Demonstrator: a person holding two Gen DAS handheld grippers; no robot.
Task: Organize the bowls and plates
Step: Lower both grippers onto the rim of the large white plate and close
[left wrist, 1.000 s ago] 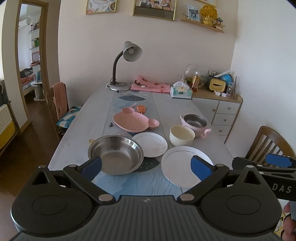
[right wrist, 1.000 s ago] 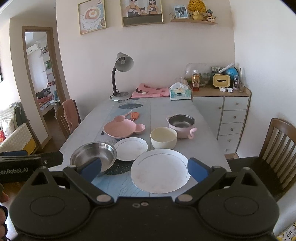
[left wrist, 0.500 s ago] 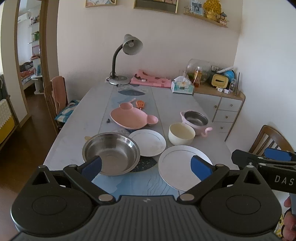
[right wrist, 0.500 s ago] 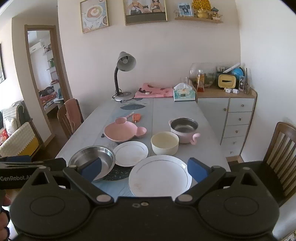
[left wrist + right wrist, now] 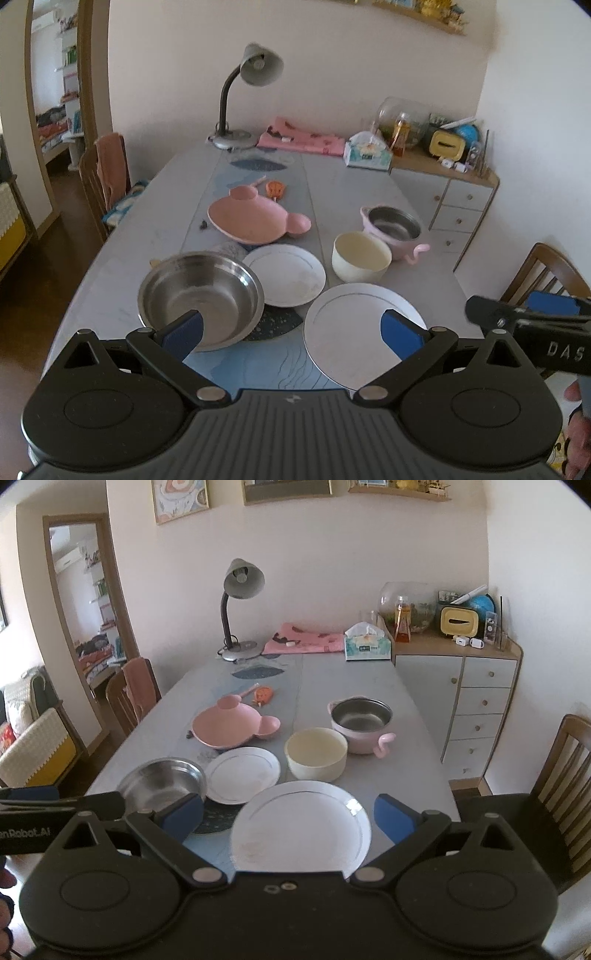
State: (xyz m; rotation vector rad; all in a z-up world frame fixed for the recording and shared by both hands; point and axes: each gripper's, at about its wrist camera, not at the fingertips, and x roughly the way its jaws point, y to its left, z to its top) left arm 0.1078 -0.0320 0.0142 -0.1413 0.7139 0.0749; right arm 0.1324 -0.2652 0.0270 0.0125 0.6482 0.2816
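Nearest me on the grey table [image 5: 369,686] lies the large white plate [image 5: 301,821], smooth, round and glossy. Left of it sits the shiny steel bowl [image 5: 201,297], behind it the small white plate [image 5: 242,775], the matte cream bowl [image 5: 316,758], the pink mouse-eared plate [image 5: 231,727] and the steel-lined pink pot [image 5: 360,723]. I hold my left gripper [image 5: 291,328] and right gripper [image 5: 288,814] level above the table's near edge, blue pads spread wide, gripping nothing.

steel bowl [image 5: 201,297] left of small plate [image 5: 284,275], large plate [image 5: 360,330] nearest, cup-shaped bowl [image 5: 361,256] behind it
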